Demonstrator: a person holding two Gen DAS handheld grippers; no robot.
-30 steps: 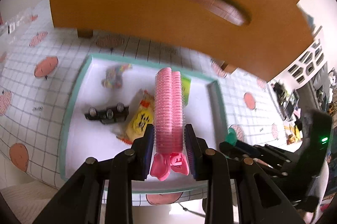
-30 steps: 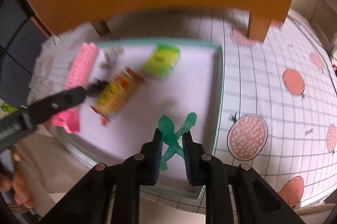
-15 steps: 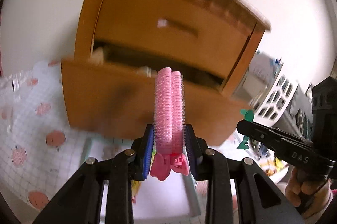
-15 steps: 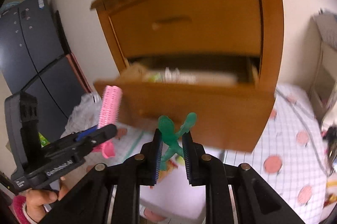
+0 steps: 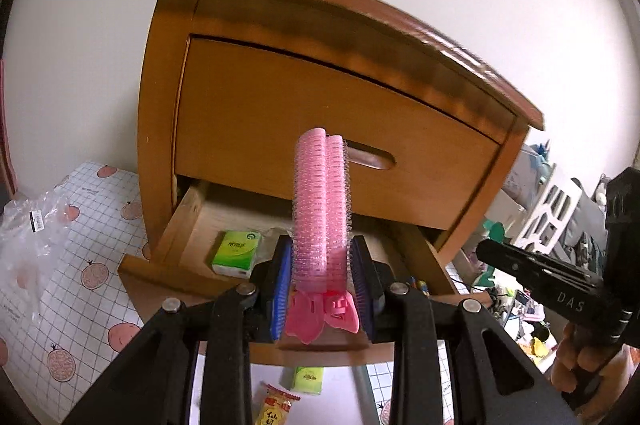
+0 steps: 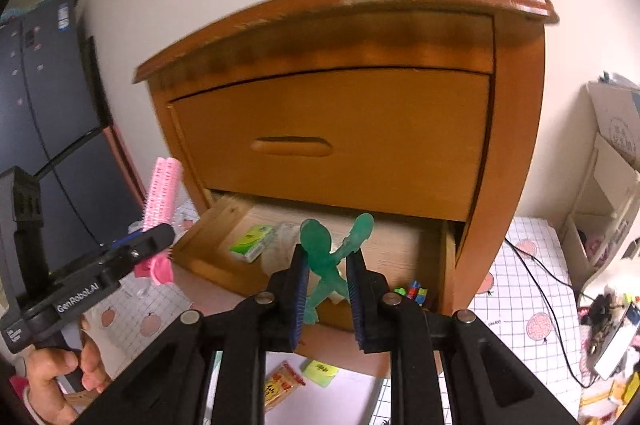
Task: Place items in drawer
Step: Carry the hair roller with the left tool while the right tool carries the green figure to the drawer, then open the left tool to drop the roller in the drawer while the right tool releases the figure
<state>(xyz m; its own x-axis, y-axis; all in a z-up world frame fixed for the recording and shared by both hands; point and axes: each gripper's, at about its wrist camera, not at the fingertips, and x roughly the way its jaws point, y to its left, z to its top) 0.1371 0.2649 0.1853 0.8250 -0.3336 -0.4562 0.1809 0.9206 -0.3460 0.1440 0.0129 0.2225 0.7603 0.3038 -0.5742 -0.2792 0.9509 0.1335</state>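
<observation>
Your left hand-held gripper (image 5: 322,279) is clamped on the pink bristly hair-roller clip (image 5: 321,209), which stands upright between the blue pads, its pink clip tail hanging just below them. Your right hand-held gripper (image 6: 327,281) is clenched on the translucent green rubbery figure (image 6: 330,257), whose head and one raised arm stick up above the pads. Both point at the orange-brown wooden nightstand (image 6: 516,145). Its upper drawer is closed; the lower wooden drawer (image 5: 192,225) is pulled out. Inside it lies a green tissue packet (image 5: 236,251), toward the left side, and some small coloured pieces (image 6: 412,291) sit at the front right corner. Neither held thing is in the drawer yet; both hang in front of its opening.
</observation>
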